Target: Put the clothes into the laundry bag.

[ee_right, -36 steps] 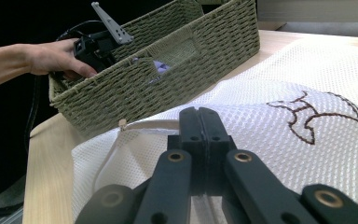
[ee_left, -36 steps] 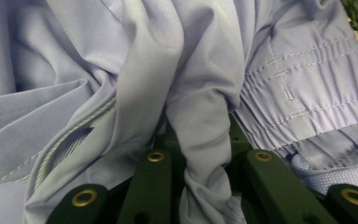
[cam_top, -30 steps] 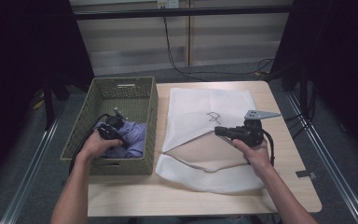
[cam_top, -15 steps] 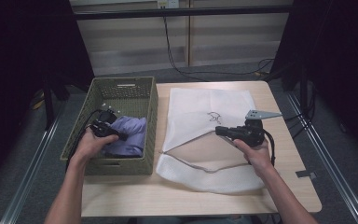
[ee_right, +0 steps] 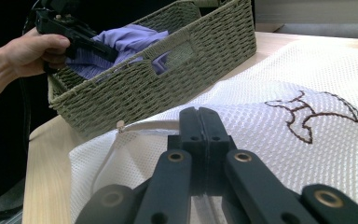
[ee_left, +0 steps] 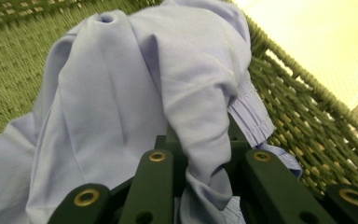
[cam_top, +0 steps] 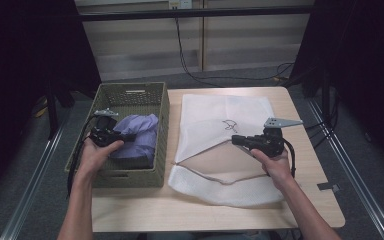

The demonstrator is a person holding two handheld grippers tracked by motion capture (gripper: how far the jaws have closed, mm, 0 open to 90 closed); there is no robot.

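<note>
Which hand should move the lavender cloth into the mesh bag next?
Left. The left gripper is already shut on the cloth in the basket; the right gripper holds the bag open.

The lilac garment [ee_left: 121, 107] hides the left tongs' [ee_left: 200, 154] tips and is cut off below.

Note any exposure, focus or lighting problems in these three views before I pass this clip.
High view: sharp on the table, surroundings fall into near black. Left gripper view: lavender cloth slightly soft up close, the top right corner blown out to pale yellow. Right gripper view: mesh bag crisp, dark at the left edge.
</note>
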